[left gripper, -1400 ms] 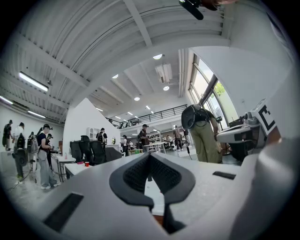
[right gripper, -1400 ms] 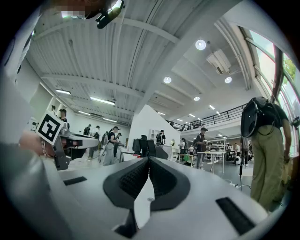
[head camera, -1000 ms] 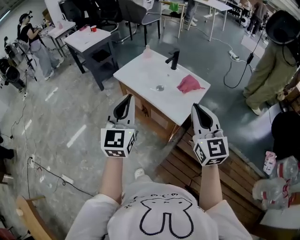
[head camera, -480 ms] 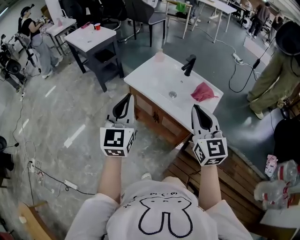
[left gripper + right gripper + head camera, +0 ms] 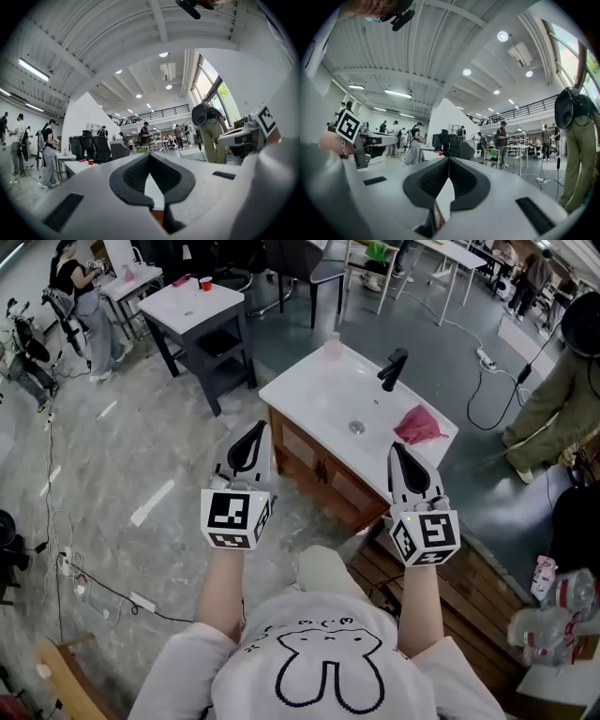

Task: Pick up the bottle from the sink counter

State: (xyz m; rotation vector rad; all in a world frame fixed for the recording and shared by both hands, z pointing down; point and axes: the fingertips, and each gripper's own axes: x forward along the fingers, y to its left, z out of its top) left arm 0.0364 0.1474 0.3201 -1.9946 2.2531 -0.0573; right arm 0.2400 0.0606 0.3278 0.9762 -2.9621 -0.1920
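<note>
A small pale pink bottle (image 5: 332, 346) stands at the far left corner of the white sink counter (image 5: 309, 390), which sits on a wooden cabinet. A black faucet (image 5: 393, 369) and a crumpled pink cloth (image 5: 419, 425) are also on the counter. My left gripper (image 5: 255, 427) and right gripper (image 5: 397, 448) are held side by side in front of me, both shut and holding nothing, short of the counter's near edge. In the left gripper view the jaws (image 5: 150, 157) meet tip to tip; in the right gripper view the jaws (image 5: 448, 161) do the same. The bottle shows in neither gripper view.
A dark side table (image 5: 192, 306) with a red cup (image 5: 205, 282) stands left of the counter. A person in olive trousers (image 5: 558, 399) stands at the right. A wooden platform (image 5: 469, 601) lies under my right side. Cables (image 5: 94, 592) run over the floor at left.
The sink counter has shifted right and closer in the head view as I walk toward it. Both grippers stay shut in the same carried position.
</note>
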